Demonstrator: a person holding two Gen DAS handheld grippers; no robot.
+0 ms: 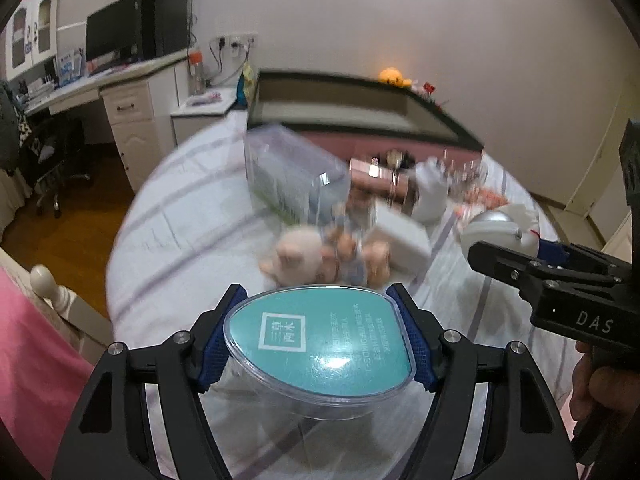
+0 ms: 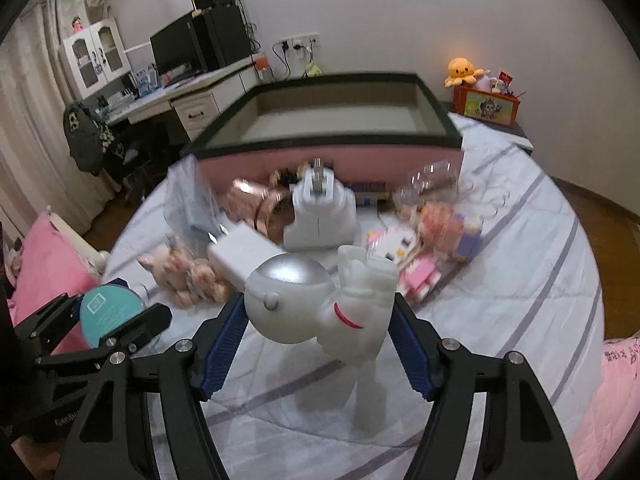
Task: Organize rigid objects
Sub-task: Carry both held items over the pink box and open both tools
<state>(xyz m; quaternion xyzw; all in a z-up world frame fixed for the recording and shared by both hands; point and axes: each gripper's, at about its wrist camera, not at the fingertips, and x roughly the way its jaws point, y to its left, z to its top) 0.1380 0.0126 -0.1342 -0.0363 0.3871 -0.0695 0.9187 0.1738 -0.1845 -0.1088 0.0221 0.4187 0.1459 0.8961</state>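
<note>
Astronaut figurine (image 2: pixel 320 304) and clear plastic case (image 1: pixel 320 344) with a teal card inside are both held above a bed (image 2: pixel 520 264) covered in a pale sheet with grey stripes, in a room with white walls, wood flooring and a white desk (image 2: pixel 192 92) carrying a dark monitor at 10 o'clock. At 12 o'clock on the bed sits a large pink storage box (image 2: pixel 332 160) with a dark rim, and in front of it lies a blurred clutter: a white plug adapter (image 2: pixel 320 216), small pig toys (image 2: pixel 184 276) and a pink block toy (image 2: pixel 404 264). The right gripper (image 2: pixel 320 328) is partly closed, its blue pads pressing the figurine from both sides; the figurine lies on its side, long axis across the jaws, silver helmet toward 9 o'clock and legs toward 3 o'clock. The left gripper (image 1: pixel 320 340) is likewise half closed, clamped on the case, whose flat teal face tilts up toward the camera, rounded end at 9 o'clock.
</note>
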